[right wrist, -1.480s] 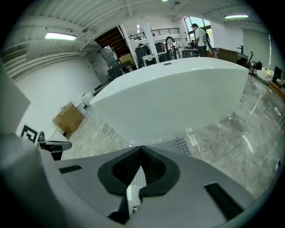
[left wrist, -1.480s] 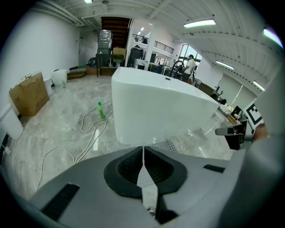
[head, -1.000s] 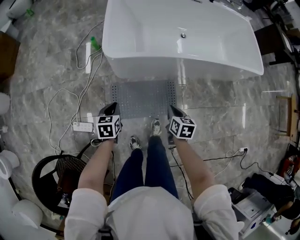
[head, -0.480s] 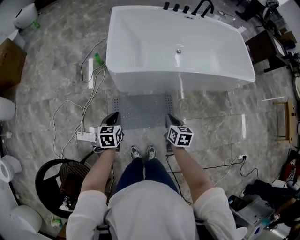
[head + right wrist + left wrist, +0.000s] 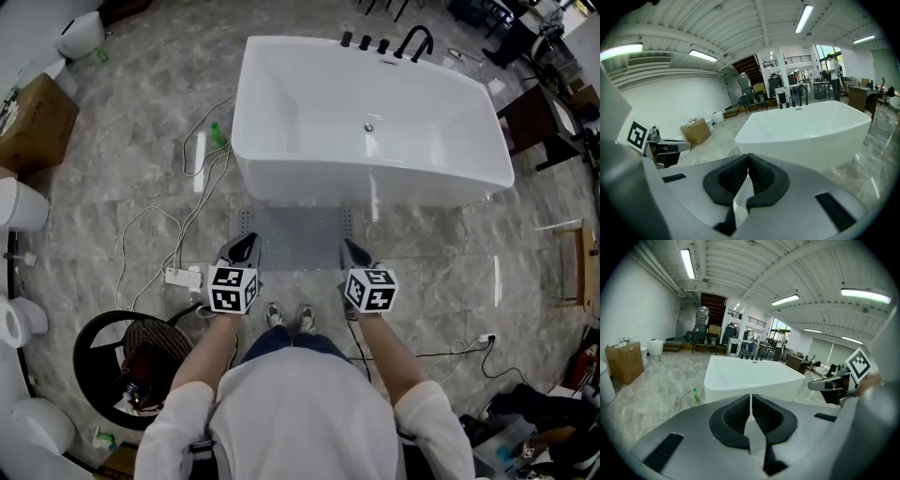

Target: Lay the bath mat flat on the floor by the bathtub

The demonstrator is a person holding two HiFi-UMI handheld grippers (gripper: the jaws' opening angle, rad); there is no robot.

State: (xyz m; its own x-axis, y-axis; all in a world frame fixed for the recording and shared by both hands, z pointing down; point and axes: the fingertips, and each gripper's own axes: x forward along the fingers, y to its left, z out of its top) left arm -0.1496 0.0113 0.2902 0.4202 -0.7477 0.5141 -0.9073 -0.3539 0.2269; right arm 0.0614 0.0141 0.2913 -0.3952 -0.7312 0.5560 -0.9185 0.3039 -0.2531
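1. Beside the bathtub (image 5: 309, 187), on its near side, the grey perforated bath mat (image 5: 298, 234) hangs stretched between 2 claws. The left claw (image 5: 242, 249) is pinched tight on 1 near corner and the right claw (image 5: 352, 251) on the other, with only a thin sliver of mat between each pair of jaws. The far edge reaches the tub's foot; I cannot tell whether it rests on the floor (image 5: 450, 244).
2. The bite on each corner looks shallow. A tug from 1 hand could slide a corner out, and the mat would drop crooked or doubled over.
3. If the 2 hands come down unevenly, the sheet may crease, or its far edge may curl up against the tub wall instead of lying flat.
4. The person's shoes (image 5: 274, 316) stand just behind the near edge, so that edge could land on a toe or get trodden on.
5. White cables (image 5: 187, 225) and a power strip (image 5: 183, 277) lie on the floor near the left claw – a sideways drift could put the mat's left corner on them, leaving a hump.
6. A green bottle (image 5: 217, 134) lies by the tub's left corner, and a black round seat (image 5: 98, 352) stands behind on the left. Both are apart from the mat, and so is the cardboard box (image 5: 37, 122), which is well away.
7. Nothing visible blocks the strip before the tub, though the mat hides the patch beneath it.
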